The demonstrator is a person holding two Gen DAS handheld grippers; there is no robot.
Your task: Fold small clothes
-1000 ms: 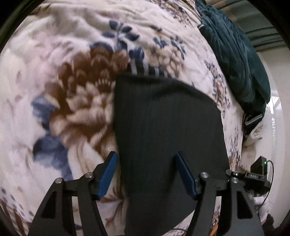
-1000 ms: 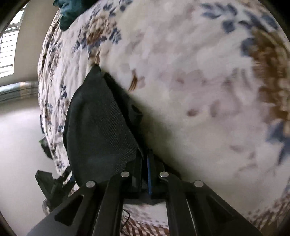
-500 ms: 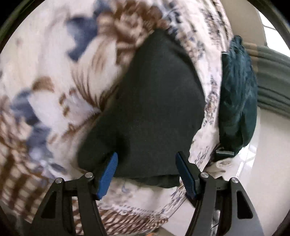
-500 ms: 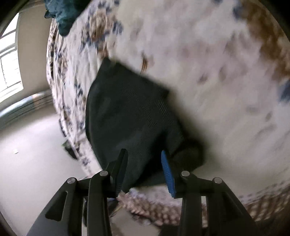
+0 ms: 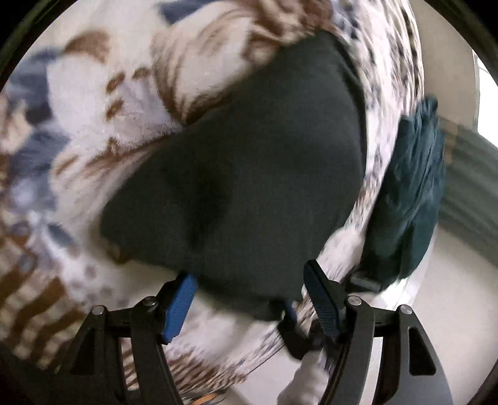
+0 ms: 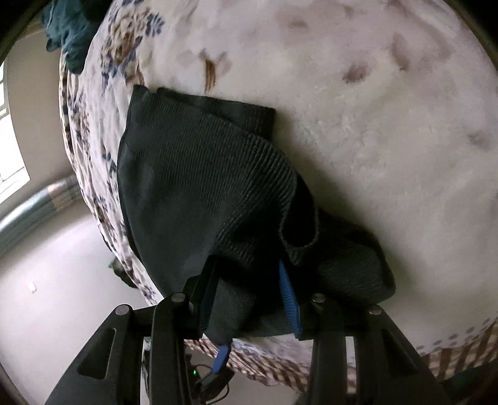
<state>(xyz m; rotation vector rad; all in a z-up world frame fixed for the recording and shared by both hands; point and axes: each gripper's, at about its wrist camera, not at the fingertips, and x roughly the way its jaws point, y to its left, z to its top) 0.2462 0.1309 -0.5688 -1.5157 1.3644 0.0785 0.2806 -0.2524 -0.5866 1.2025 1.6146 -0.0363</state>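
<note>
A small black ribbed garment (image 5: pixel 249 174) lies folded near the edge of a floral blanket (image 5: pixel 109 102) on a bed. My left gripper (image 5: pixel 249 299) is open, its blue pads on either side of the garment's near edge. In the right wrist view the same garment (image 6: pixel 193 183) lies partly folded, with a ribbed hem curling up. My right gripper (image 6: pixel 249 296) is open, its jaws astride the garment's near corner, and cloth lies between the pads.
A dark teal cloth (image 5: pixel 407 199) lies on the bed edge beyond the garment; it also shows in the right wrist view (image 6: pixel 68 28). The bed edge drops to a pale floor (image 6: pixel 53 271). A window (image 6: pixel 9 124) is at the left.
My right gripper was shut on the garment's corner and has opened. Both grippers have swung toward the bed edge and sit low over the garment's near side.
</note>
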